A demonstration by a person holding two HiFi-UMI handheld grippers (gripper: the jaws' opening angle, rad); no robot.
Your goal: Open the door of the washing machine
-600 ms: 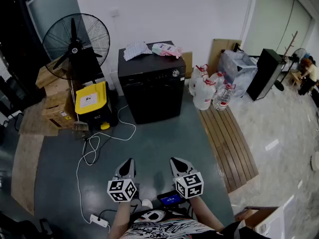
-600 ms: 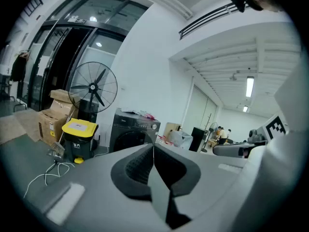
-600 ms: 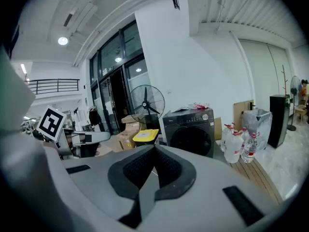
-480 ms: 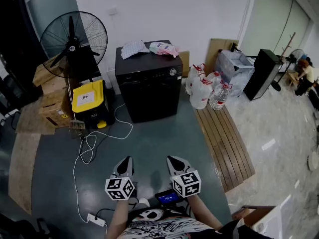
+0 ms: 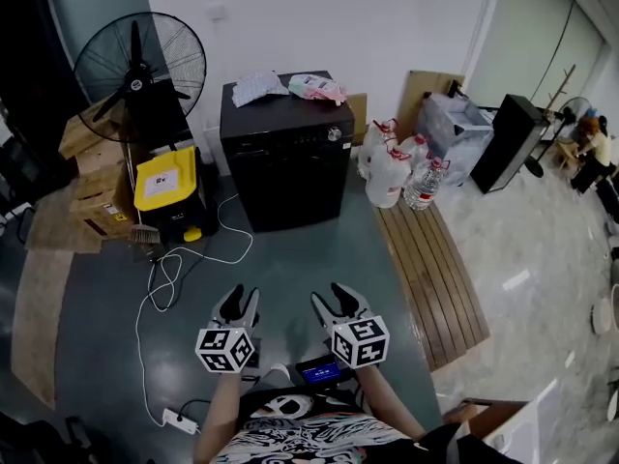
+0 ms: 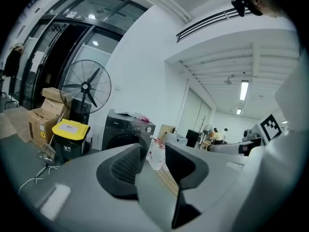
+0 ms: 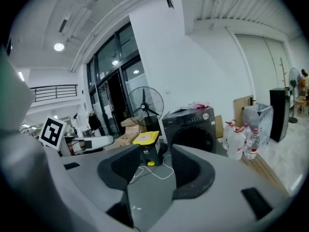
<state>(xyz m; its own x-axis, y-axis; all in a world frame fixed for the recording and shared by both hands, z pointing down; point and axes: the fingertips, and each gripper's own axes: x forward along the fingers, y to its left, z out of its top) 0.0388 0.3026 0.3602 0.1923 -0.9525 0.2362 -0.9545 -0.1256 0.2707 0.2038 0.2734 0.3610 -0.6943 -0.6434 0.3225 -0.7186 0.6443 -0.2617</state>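
Compared with the earlier head view, the fan (image 5: 140, 66) and bin (image 5: 166, 187) are sitting further left. The left gripper (image 5: 241, 303) is showing higher in the picture than before, its jaws standing wide apart and holding nothing. The washer (image 5: 285, 153) is sitting a touch left and higher too. The right gripper (image 5: 331, 303) is also showing higher, its jaws gaping wide and gripping nothing. The bottles (image 5: 397, 172) are standing at the washer's 3 o'clock.

The washer is standing against the wall at 12 o'clock from both grippers, well apart from them. It is showing a dark front with its round door shut, a knob at the panel's right end, and cloths lying on top.
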